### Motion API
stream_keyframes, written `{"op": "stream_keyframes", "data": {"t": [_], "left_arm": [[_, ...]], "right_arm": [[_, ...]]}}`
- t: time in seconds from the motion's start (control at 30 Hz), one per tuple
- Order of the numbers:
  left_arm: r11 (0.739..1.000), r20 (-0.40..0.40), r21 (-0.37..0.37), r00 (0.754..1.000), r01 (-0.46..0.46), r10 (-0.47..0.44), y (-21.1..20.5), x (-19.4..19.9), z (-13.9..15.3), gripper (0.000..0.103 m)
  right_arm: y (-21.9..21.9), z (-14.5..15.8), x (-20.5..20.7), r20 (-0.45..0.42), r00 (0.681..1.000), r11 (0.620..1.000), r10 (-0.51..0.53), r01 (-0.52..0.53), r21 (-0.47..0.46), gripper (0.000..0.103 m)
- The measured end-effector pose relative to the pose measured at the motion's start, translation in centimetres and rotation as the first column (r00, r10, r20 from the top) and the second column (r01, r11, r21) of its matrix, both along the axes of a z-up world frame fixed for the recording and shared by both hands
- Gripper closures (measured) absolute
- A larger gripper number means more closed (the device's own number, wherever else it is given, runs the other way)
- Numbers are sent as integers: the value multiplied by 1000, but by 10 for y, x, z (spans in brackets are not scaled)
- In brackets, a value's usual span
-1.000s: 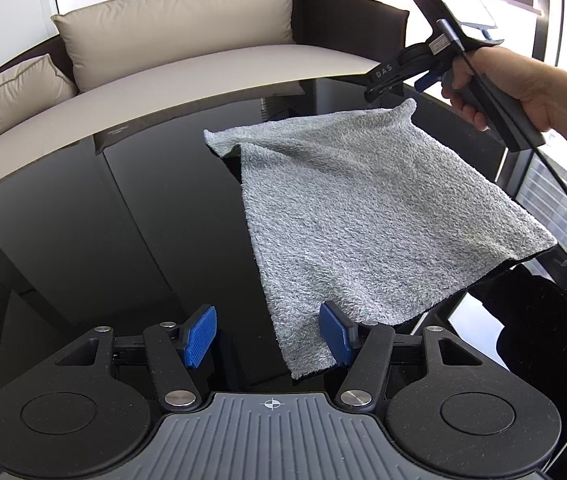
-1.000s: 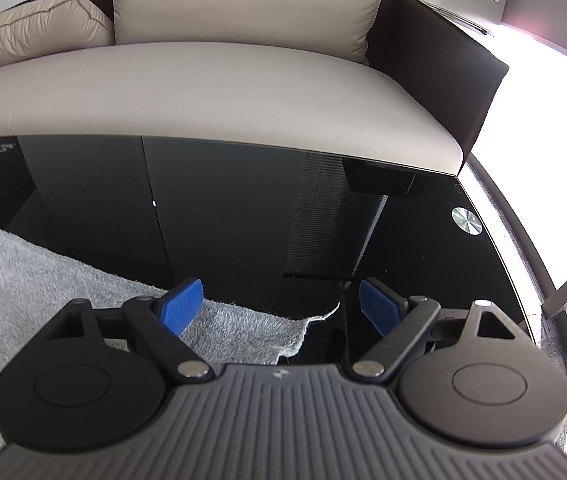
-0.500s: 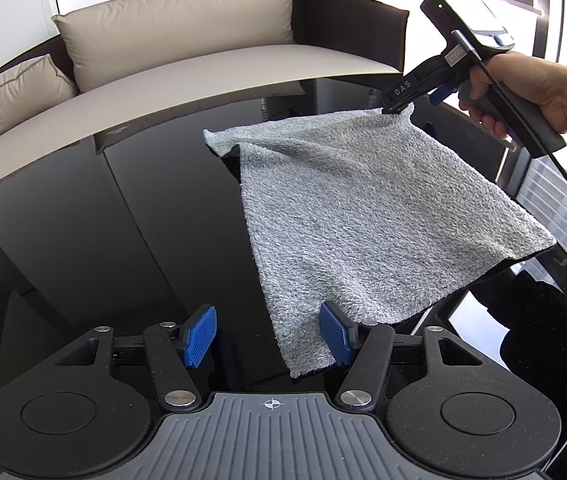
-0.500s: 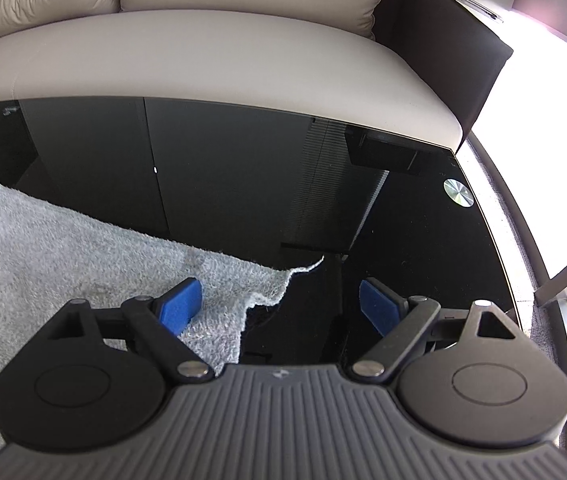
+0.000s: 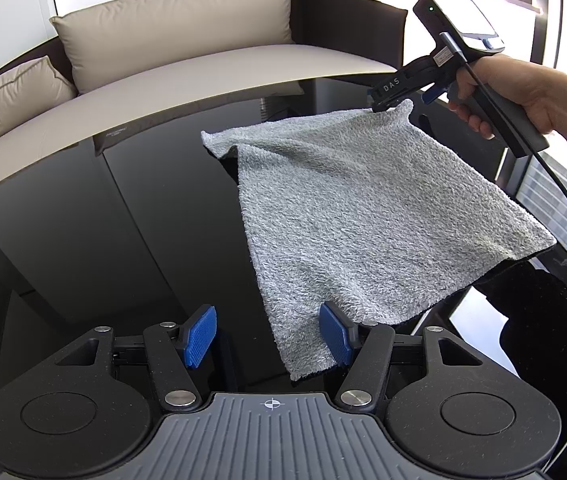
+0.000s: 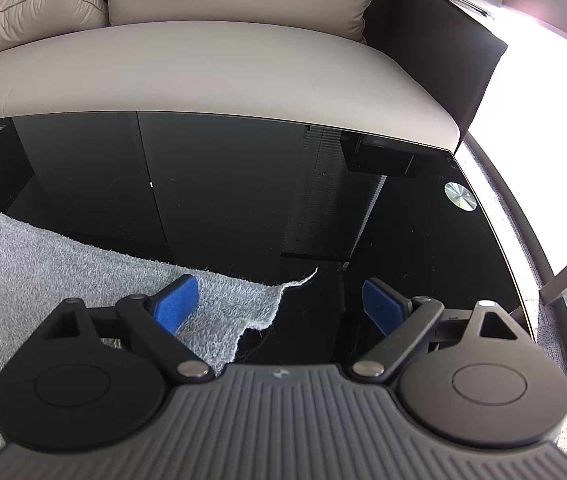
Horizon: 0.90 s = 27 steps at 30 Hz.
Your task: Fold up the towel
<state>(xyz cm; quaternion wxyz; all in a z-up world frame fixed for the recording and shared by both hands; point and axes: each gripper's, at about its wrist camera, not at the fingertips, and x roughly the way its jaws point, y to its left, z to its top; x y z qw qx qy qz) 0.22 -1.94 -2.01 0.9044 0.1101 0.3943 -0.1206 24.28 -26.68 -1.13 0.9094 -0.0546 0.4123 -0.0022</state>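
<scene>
Glossy black glass table (image 6: 243, 184); nubby grey towel (image 5: 363, 220); both claws (image 5: 267, 336) (image 6: 279, 304) apart.

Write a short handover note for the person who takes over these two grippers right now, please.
Left gripper: open, near corner of the towel between its fingers, not pinched.
Right gripper: open, at the far corner, which lies between its fingers, not gripped.
Towel: spread on the black glass table, one far corner turned under.
Done: no fold yet.
Left: grip both corners, fold.
</scene>
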Motion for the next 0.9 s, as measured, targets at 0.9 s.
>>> {"op": "stream_keyframes", "data": {"t": [0.9], "left_arm": [[998,11,-53,1000,-17,18,-1,-12,-1,63]], "right_arm": [[-23,30,-187,36,997,986,64,-68,154,12]]}}
